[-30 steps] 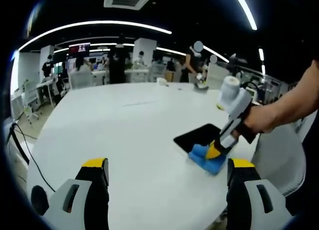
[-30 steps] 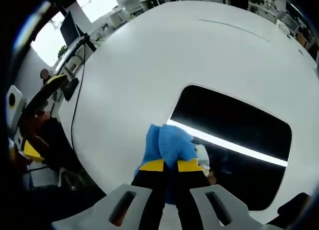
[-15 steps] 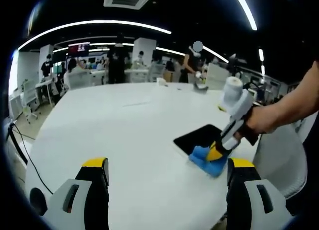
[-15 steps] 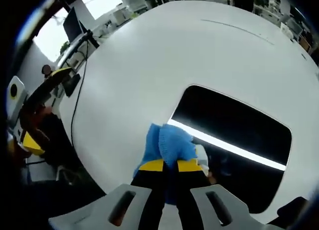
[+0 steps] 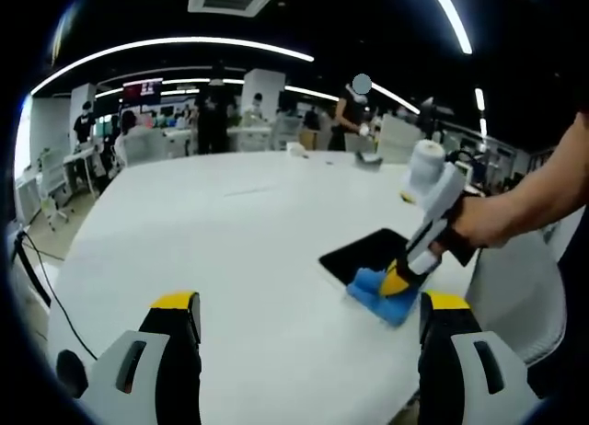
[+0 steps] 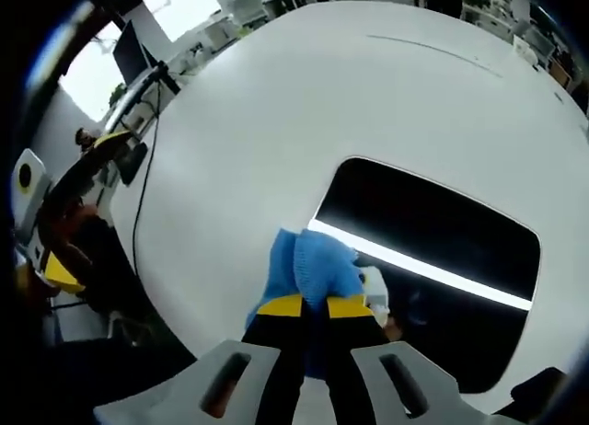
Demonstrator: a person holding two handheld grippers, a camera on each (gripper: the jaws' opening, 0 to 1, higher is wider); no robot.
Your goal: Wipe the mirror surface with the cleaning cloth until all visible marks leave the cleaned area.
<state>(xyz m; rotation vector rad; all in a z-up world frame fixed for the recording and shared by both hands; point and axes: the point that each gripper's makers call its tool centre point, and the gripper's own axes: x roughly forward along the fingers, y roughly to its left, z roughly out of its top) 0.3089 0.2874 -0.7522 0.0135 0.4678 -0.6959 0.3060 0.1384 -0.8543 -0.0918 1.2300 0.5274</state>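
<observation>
Smooth white round table (image 6: pixel 276 103) carries a dark rectangular mirror (image 6: pixel 433 250). Right gripper (image 6: pixel 316 306) pinches fuzzy blue cloth (image 6: pixel 313 264) at its edge; left gripper (image 5: pixel 308 305) gapes wide.

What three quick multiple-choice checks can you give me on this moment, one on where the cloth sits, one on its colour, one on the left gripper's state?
1. Where is the cleaning cloth?
A. At the near edge of the mirror, partly on the table
B. In the middle of the mirror
C. On the chair

2. What colour is the cloth?
A. White
B. Blue
C. Green

3. How does the left gripper stand?
A. Shut on the cloth
B. Shut on nothing
C. Open, holding nothing

Answers:
1. A: in the right gripper view the cloth overlaps the mirror's edge and the white table beside it.
2. B: it shows blue in both views.
3. C: its jaws stand wide apart over the table, while the right gripper pinches the cloth.
</observation>
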